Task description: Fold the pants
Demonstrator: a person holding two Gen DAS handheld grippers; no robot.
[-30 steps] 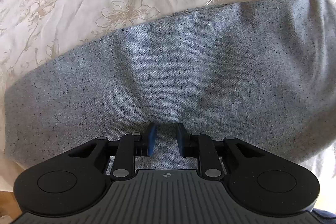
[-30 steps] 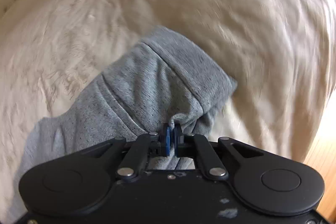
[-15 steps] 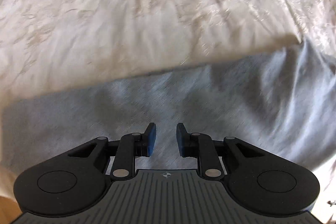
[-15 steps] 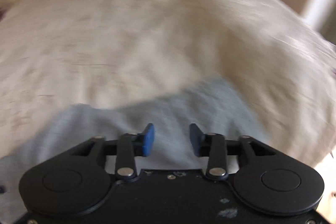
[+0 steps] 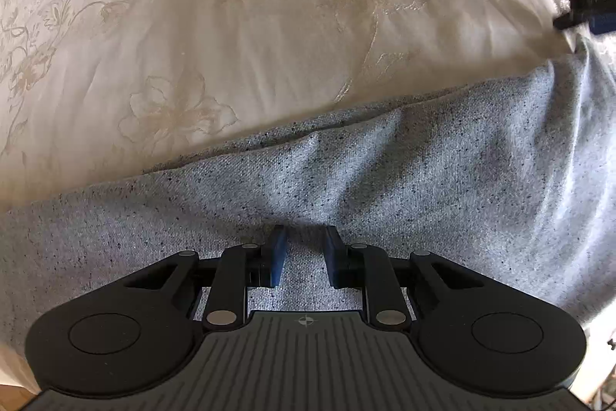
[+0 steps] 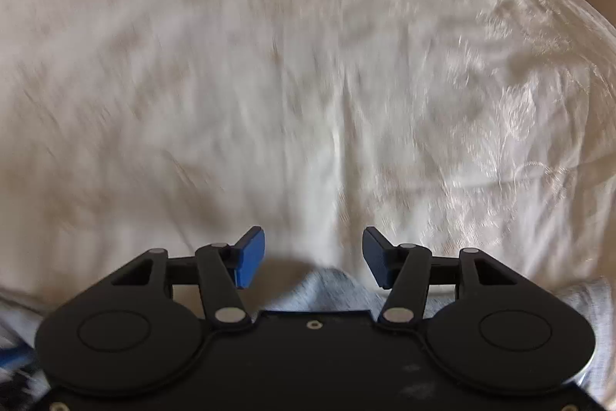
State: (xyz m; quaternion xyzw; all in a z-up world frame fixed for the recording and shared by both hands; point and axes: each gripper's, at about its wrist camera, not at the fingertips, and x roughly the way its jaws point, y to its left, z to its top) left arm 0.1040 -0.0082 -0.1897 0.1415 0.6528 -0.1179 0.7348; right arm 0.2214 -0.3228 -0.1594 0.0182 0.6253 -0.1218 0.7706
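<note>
Currently, in the left wrist view, the left tongs [image 5: 302, 255] sit spread apart with a gap between the blue pads [image 5: 276, 257], pinching nothing. Grey speckled pants [image 5: 385, 187] lie wrinkled on the bed [image 5: 231, 37], directly beneath and ahead of the tongs; their far edge borders the cream floral bedspread. A dark part of the other tool shows at the upper right edge.

In the right wrist view, the right tongs [image 6: 313, 257] are spread wide and hold nothing. A small fold of the pants [image 6: 331, 289] shows between the fingers, close to the tool body; blurred pale bed [image 6: 308, 83] fills the area beyond
</note>
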